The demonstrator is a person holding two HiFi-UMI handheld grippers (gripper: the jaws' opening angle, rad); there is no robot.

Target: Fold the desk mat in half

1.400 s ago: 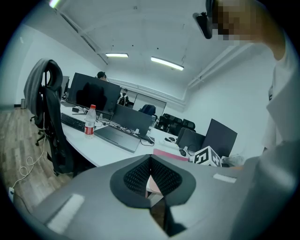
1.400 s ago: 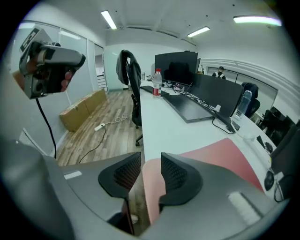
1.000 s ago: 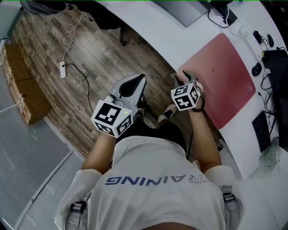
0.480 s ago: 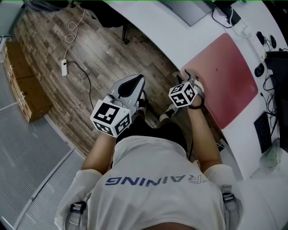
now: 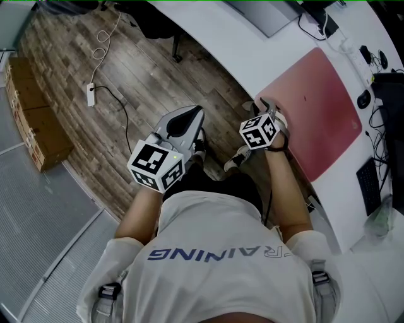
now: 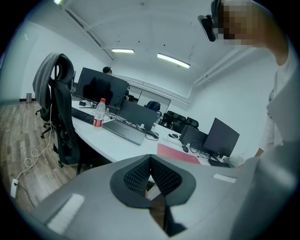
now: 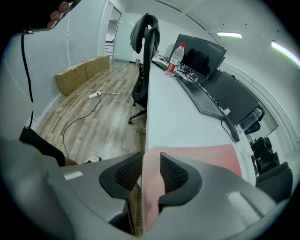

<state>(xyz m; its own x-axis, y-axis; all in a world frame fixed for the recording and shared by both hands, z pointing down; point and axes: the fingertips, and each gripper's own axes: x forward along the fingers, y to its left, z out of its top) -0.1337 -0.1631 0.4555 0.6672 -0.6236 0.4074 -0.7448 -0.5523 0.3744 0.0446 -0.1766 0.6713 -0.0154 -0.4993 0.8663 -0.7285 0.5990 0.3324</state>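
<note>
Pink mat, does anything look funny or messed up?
Nothing is spilled or torn. The mat lies flat on the desk; only its near edge sits between the right gripper's closing jaws.

White desk (image 5: 246, 53): pink mat (image 5: 315, 107), laptop (image 5: 262, 16), keyboard (image 5: 368, 183), mouse (image 5: 360, 98).

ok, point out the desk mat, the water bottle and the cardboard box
desk mat (image 5: 315, 104), head view, middle of its pink top.
water bottle (image 7: 176, 60), right gripper view, mid body.
cardboard box (image 5: 36, 137), head view, its top face.
</note>
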